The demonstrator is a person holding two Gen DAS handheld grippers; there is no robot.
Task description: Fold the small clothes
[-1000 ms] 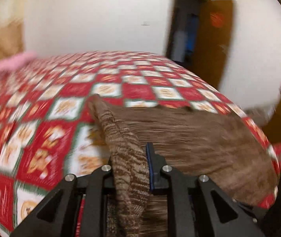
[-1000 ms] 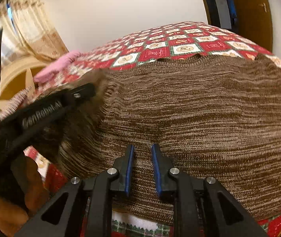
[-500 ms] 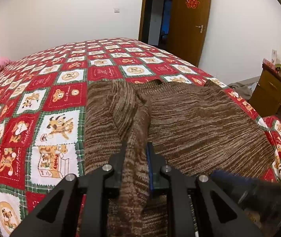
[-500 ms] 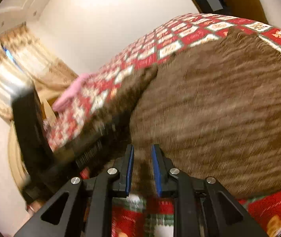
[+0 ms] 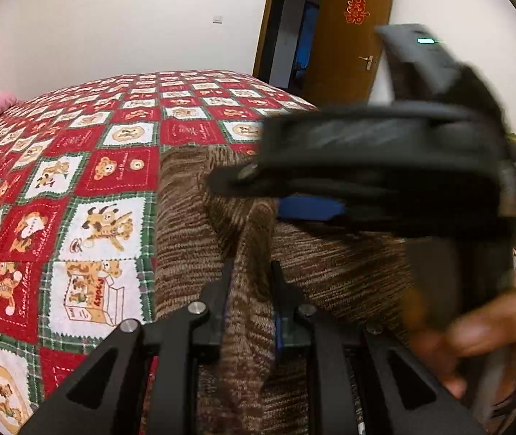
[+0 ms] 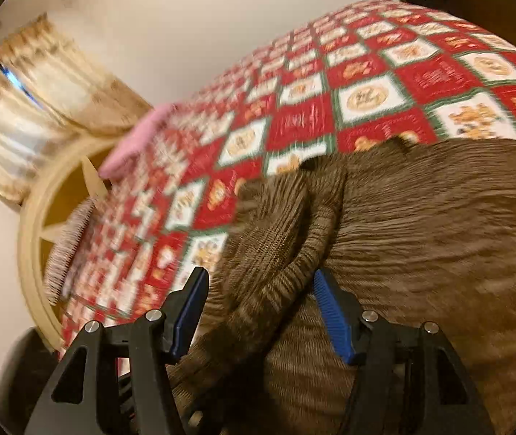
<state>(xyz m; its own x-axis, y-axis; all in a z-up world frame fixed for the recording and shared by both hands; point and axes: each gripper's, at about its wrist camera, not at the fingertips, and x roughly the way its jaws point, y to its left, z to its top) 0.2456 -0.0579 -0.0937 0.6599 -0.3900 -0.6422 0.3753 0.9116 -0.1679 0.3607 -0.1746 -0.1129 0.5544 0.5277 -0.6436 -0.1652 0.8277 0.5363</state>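
Observation:
A brown knitted sweater [image 5: 334, 257] lies flat on the bed. My left gripper [image 5: 250, 272] is shut on its sleeve [image 5: 248, 311], which runs as a bunched strip up between the jaws. In the left wrist view my right gripper [image 5: 366, 166] crosses above the sweater, blurred, with a person's hand [image 5: 475, 340] behind it. From the right wrist view the right gripper [image 6: 258, 282] has its jaws opening. The folded sleeve [image 6: 279, 232] lies between its blue pads [image 6: 332, 311] without being pressed. The sweater body [image 6: 439, 239] spreads to the right.
The red and white checked bedspread [image 5: 76, 199] covers the bed. A pink pillow [image 6: 134, 137] lies at the far side near a curved headboard [image 6: 36, 217] and curtains [image 6: 40, 83]. An open brown door [image 5: 348, 43] stands behind the bed.
My right gripper has swung left from the sweater's front edge to the sleeve and its jaws have spread apart. It now crosses the left wrist view. The left gripper keeps its hold on the sleeve.

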